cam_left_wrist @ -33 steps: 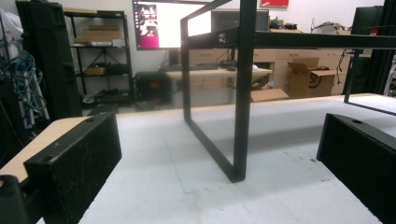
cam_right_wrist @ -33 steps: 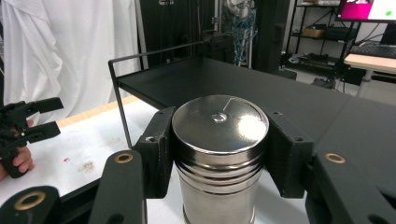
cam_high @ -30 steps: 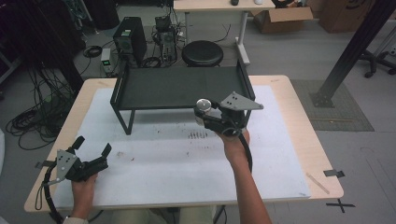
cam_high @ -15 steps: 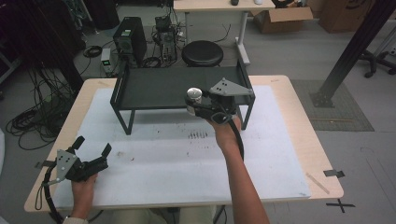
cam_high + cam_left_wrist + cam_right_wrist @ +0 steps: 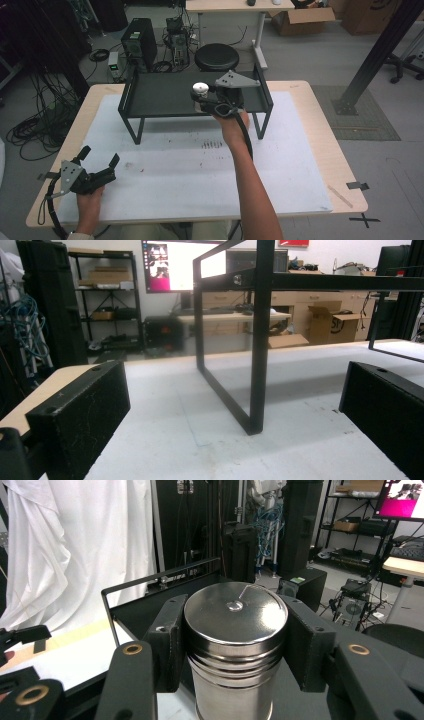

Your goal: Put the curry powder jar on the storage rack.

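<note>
Steel canister (image 5: 235, 650) clamped in right gripper (image 5: 202, 98) over black rack (image 5: 165, 95); left gripper (image 5: 97, 160) open, empty.

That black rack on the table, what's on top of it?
The right claw holds a metal canister over the black rack; whether it touches the deck is hidden. The rest of the deck looks bare.

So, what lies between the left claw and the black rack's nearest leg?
Nothing but bare white mat. The left gripper view shows open mat running from the left claw to the rack's leg.
</note>
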The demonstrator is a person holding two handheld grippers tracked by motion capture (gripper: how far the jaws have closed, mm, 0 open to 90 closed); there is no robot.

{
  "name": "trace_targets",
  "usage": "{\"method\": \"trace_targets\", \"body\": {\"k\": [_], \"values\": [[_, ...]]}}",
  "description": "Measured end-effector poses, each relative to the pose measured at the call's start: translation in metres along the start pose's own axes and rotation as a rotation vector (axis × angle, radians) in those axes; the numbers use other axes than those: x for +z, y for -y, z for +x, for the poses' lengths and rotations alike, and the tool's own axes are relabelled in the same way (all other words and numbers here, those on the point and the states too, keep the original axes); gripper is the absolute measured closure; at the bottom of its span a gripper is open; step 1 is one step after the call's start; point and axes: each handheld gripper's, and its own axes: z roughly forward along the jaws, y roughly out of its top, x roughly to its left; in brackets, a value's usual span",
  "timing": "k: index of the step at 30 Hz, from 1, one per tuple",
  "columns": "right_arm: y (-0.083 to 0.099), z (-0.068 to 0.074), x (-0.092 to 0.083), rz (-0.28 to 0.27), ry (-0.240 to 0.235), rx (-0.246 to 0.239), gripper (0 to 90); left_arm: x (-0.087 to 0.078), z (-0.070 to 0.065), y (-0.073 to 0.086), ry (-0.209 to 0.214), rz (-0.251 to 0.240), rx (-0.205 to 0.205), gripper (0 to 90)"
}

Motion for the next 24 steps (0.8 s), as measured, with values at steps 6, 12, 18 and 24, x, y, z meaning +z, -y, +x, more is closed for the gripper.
{"method": "trace_targets", "body": {"k": [6, 12, 18, 24], "values": [[-0.005, -0.002, 0.015, 0.01, -0.006, -0.005, 49.1, 0.0, 0.0, 0.0, 0.0, 0.0, -0.001, 0.2], [-0.011, -0.006, 0.031, 0.016, -0.005, -0.006, 49.2, 0.0, 0.0, 0.0, 0.0, 0.001, -0.001, 0.2], [-0.014, -0.012, 0.046, 0.033, 0.012, -0.002, 49.1, 0.0, 0.0, 0.0, 0.0, 0.002, -0.001, 0.2], [-0.011, -0.019, 0.057, 0.041, 0.034, 0.017, 49.1, 0.0, 0.0, 0.0, 0.001, 0.001, -0.002, 0.2]]}}
